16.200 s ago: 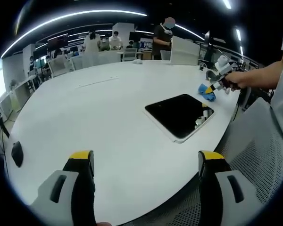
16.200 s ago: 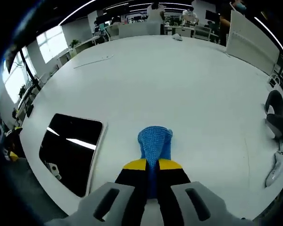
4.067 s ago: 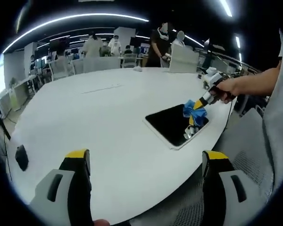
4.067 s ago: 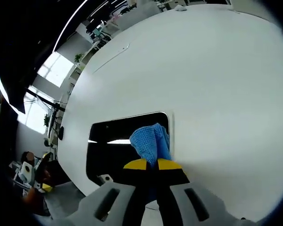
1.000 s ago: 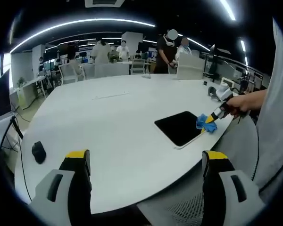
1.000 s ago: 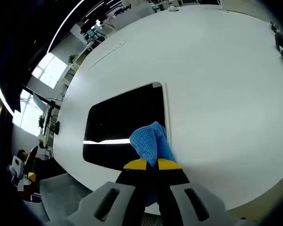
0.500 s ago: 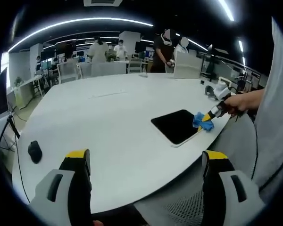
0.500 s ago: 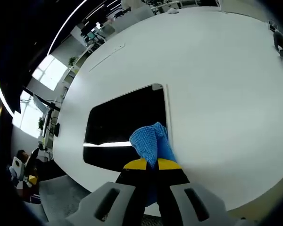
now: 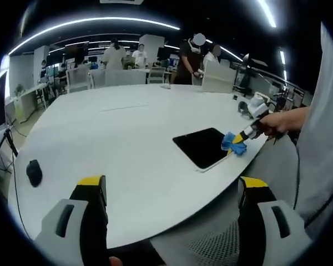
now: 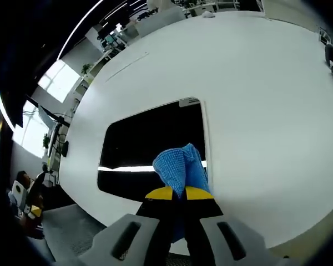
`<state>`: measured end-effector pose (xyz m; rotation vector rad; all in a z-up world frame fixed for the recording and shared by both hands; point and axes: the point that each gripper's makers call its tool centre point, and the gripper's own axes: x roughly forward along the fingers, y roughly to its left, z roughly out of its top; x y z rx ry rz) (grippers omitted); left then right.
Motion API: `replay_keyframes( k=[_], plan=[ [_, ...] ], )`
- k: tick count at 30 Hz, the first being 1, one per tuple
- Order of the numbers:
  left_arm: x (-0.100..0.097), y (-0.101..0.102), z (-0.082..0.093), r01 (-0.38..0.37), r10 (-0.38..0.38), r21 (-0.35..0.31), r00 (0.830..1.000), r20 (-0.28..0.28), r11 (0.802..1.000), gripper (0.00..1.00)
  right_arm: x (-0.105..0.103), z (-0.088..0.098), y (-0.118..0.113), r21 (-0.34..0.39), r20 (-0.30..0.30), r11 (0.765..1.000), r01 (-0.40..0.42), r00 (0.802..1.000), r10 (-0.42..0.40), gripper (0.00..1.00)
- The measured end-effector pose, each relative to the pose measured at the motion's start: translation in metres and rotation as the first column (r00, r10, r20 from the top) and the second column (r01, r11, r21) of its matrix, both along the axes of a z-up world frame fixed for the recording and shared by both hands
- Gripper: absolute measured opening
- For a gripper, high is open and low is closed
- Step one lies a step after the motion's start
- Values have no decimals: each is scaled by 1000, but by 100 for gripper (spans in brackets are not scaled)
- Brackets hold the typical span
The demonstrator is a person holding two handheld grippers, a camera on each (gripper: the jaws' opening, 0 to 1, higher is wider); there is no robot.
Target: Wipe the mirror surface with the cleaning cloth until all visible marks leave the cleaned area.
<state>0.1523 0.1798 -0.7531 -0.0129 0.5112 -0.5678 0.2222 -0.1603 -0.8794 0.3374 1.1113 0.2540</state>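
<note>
A dark rectangular mirror (image 10: 144, 147) with a white frame lies flat on the big white table (image 10: 255, 94). My right gripper (image 10: 176, 194) is shut on a blue cleaning cloth (image 10: 180, 166), which rests on the mirror's near right part. In the left gripper view the mirror (image 9: 200, 147) lies near the table's right edge, and the right gripper (image 9: 240, 138) holds the cloth (image 9: 232, 145) against its right corner, gripped by a person's hand (image 9: 275, 123). My left gripper (image 9: 169, 194) stands open above the table's near edge, far from the mirror, nothing between its jaws.
A black computer mouse (image 9: 33, 172) lies at the table's left. A mesh chair (image 9: 211, 249) stands below the table edge. Several people (image 9: 191, 55) stand by desks at the far side. A white board (image 9: 217, 76) stands on the table's far right.
The cloth has slid slightly along the mirror's right part, with the mirror's right edge now further right in the right gripper view. The left gripper view has drifted a little.
</note>
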Motion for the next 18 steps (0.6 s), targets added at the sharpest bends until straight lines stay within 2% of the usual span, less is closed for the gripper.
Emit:
replay_keyframes(
  k=[9, 13, 18],
  plan=[
    [1, -10, 1, 29, -29, -4, 999, 15, 1000, 99, 0, -1, 17, -1, 0, 1000, -25, 1000, 25, 0],
    [5, 3, -7, 25, -25, -9, 999, 32, 1000, 99, 0, -1, 23, -3, 1, 999, -37, 999, 37, 0],
    [6, 8, -9, 24, -24, -8, 999, 35, 1000, 99, 1, -1, 27, -14, -4, 999, -39, 999, 39, 0]
  ],
)
